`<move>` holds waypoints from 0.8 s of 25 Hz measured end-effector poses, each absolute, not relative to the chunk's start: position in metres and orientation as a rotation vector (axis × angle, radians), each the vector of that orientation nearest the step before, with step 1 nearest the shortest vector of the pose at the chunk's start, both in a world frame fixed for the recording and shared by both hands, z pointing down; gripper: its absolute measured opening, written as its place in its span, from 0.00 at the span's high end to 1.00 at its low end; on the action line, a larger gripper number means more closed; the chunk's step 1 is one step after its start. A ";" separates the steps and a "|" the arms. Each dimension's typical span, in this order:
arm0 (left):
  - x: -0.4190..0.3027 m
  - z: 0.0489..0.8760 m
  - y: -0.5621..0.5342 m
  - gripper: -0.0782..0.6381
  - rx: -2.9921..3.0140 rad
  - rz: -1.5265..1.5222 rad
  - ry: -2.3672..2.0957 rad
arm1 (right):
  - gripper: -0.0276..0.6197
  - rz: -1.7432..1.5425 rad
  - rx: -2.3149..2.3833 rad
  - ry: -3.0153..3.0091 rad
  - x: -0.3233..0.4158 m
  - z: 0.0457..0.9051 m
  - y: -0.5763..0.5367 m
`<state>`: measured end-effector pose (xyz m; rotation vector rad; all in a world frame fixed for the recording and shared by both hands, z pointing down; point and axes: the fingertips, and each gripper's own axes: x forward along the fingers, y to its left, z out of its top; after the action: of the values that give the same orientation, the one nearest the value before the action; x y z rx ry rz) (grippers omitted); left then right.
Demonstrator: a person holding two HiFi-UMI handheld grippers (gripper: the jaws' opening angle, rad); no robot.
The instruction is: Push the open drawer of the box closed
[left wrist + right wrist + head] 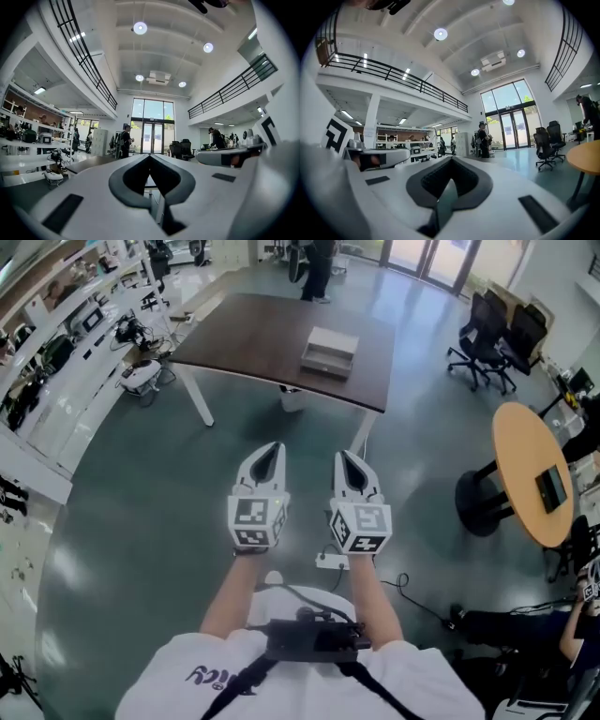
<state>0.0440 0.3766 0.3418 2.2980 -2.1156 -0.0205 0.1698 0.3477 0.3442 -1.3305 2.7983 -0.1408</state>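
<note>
Left claw (274,448) and right claw (343,457) are both clenched on nothing. In each gripper view we see the two pale jaws meeting at a point around a dark, matte hollow. We hold them side by side and level, above the floor (141,512) and well apart from the task's thing.

The box (330,345) lies at 12 o'clock from the claws, on the dark brown worktop (253,329), toward its 3 o'clock end. Its drawer (323,364) appears to jut from the lower front toward 6 o'clock, though at this range we cannot read its handle or how far it stands out.

The step in hand, as we judge it, is the approach. Clenched jaws make a good blunt pusher, so we would leave them closed. We would meet the drawer front squarely at its middle and press straight along the slide, toward 12 o'clock. A push off centre may skew the drawer. The box looks light, and the worktop looks smooth enough for it to skid. We would therefore brace the far side of the box with the other claw.

The box is pale grey-white, flat and rectangular, and we cannot tell its material. The worktop is a dark, dull slab on white legs. The floor is grey-green and glossy and reflects the lamps. Both claws have smooth, hard white shells and bear black-and-white marker cubes.
</note>
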 end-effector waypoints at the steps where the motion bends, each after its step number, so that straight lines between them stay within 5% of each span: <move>1: 0.029 0.343 0.375 0.88 2.299 -0.018 -2.110 | 0.96 -0.149 -1.327 2.803 0.154 0.347 0.347; 12: -0.065 0.373 0.362 0.88 2.230 -0.076 -2.038 | 0.96 0.206 -1.368 2.780 0.057 0.325 0.355; 20: -0.097 0.388 0.309 0.88 2.226 -0.049 -2.031 | 0.97 -0.038 -1.264 2.810 0.004 0.365 0.281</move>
<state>-0.0971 0.3087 0.3878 2.2264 -2.0312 -0.0495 0.0039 0.2810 0.3648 -1.2641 2.8097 -0.0383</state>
